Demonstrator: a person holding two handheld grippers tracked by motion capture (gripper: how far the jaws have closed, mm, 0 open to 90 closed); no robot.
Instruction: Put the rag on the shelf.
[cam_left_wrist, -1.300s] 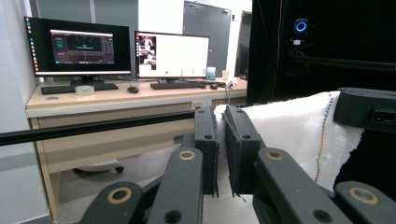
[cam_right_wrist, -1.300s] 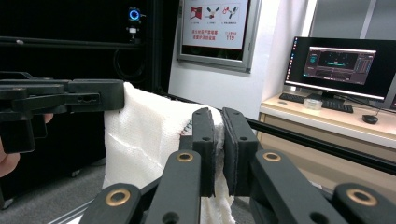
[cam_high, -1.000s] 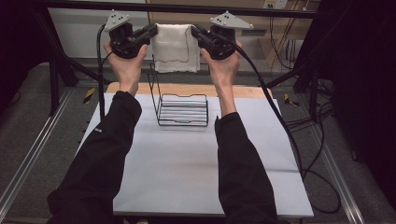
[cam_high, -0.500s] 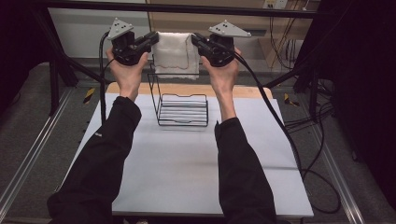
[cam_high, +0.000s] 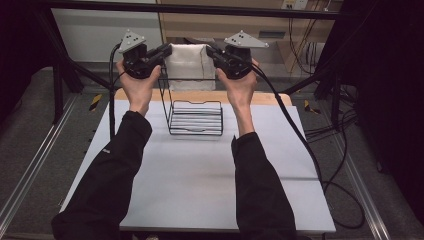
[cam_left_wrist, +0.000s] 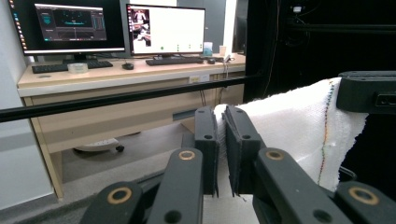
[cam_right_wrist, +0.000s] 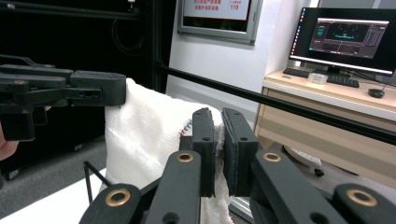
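Fingers (cam_left_wrist: 205, 140) of the left gripper (cam_high: 161, 51) pinch the left top corner of a white towel (cam_high: 189, 65), while the fingers (cam_right_wrist: 204, 140) of the right gripper (cam_high: 214, 51) clamp the right top corner, each pair pressed together on a thin fold of cloth. Stretched between the two grips, the towel hangs in the air at the far side of the table (cam_high: 200, 185), above the tall back frame of a black wire rack (cam_high: 196, 117) that stands on the white surface. Soft, light and limp, the cloth looks likely to sag or bunch wherever it is unsupported, so its top corners or hemmed edge appear the sensible places to take hold; a coloured stitched seam runs down one side, seen in the left gripper view. The weave seems coarse enough not to slip from the pads. Both hands are raised and reach forward, the left hand (cam_high: 136, 85) and the right hand (cam_high: 241, 85) gripping the tool bodies from beneath, the fingers pointing inward toward each other and roughly level. Dark-sleeved forearms extend from the near edge, spread apart on either side of the rack.
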